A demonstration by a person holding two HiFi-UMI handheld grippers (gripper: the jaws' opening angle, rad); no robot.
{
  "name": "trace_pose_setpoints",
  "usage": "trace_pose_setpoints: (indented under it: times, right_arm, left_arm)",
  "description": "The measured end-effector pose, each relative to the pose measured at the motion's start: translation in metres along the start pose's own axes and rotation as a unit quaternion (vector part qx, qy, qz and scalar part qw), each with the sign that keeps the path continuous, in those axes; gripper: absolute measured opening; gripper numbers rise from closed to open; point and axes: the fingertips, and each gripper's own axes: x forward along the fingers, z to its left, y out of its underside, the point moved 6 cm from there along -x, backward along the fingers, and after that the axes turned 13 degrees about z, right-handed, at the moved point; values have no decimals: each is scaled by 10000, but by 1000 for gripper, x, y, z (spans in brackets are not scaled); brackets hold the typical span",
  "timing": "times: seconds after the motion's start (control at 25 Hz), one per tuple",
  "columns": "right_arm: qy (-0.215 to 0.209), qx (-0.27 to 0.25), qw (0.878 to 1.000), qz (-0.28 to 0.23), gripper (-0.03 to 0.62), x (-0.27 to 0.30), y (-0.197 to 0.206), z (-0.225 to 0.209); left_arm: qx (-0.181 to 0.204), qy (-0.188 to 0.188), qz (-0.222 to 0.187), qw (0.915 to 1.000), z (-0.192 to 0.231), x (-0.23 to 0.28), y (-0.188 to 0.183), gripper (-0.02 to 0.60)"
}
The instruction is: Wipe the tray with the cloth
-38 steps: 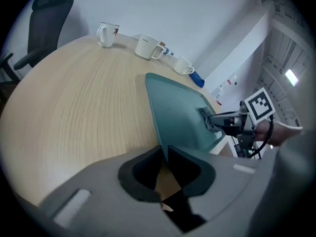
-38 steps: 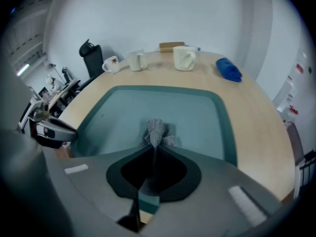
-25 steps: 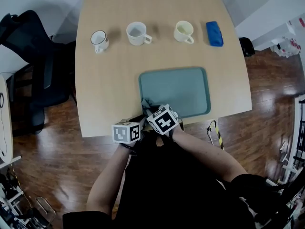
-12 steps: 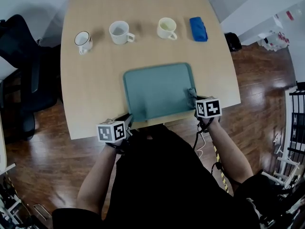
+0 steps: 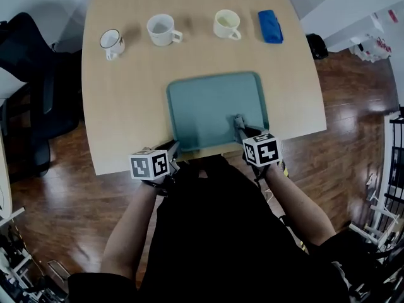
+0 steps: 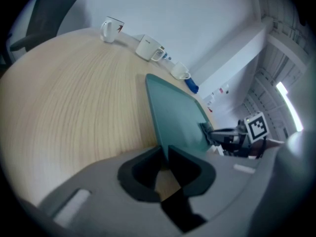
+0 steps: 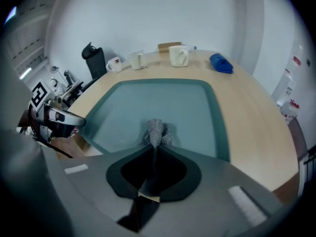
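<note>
Tray (image 5: 208, 103) is teal and flat on the wooden table (image 5: 126, 106), directly ahead of both grippers with its near edge at the table's near edge. Left gripper (image 5: 172, 149) is at the tray's near-left corner, jaws closed down to a thin slit with the tray rim running into it, so it is clamped on the tray. The bare tray floor lies to its right and bare table to its left. Right gripper (image 5: 242, 130) is over the tray's near-right part, jaws pressed together on the cloth (image 7: 157, 131). The cloth is grey and bunched, a tuft poking out past the jaw tips and resting on the tray floor just inside the near rim. Well ahead of the left gripper, past the tray's far edge, stand a white mug with dark rim (image 5: 112, 41) and a white mug (image 5: 163, 29). Well ahead of the right gripper stand a cream mug (image 5: 226, 23) and, further right, a blue folded thing (image 5: 270, 26), all four in a row and apart from the tray. A black chair (image 5: 31, 62) is off the table, far left of the left gripper.
</note>
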Motion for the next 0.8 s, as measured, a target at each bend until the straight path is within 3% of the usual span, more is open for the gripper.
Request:
trace_pose_setpoints:
  times: [0.12,0.28,0.44,0.6,0.8]
  right_arm:
    - [-360,-789,9962,129,29,14,-15,58]
    - [-777,-1815,9800,268,29,31,-33,132]
    - [-1364,-2170,9658,397,29,41,-42,175]
    - [-1625,-2524,9522,560,29,40,-54,172]
    - [-959,-2683,9584,158,29,28,-122,125]
  left_arm:
    - [-24,19,16,10000,-1,2,0,51]
    - [-187,84,75,9998,0,3,0,49]
    - [-251,179,23,9995,1,3,1,48]
    - [-265,214,-30,9994,0,3,2,48]
    - [-225,-25,-166,9996,-1,-6,-6,49]
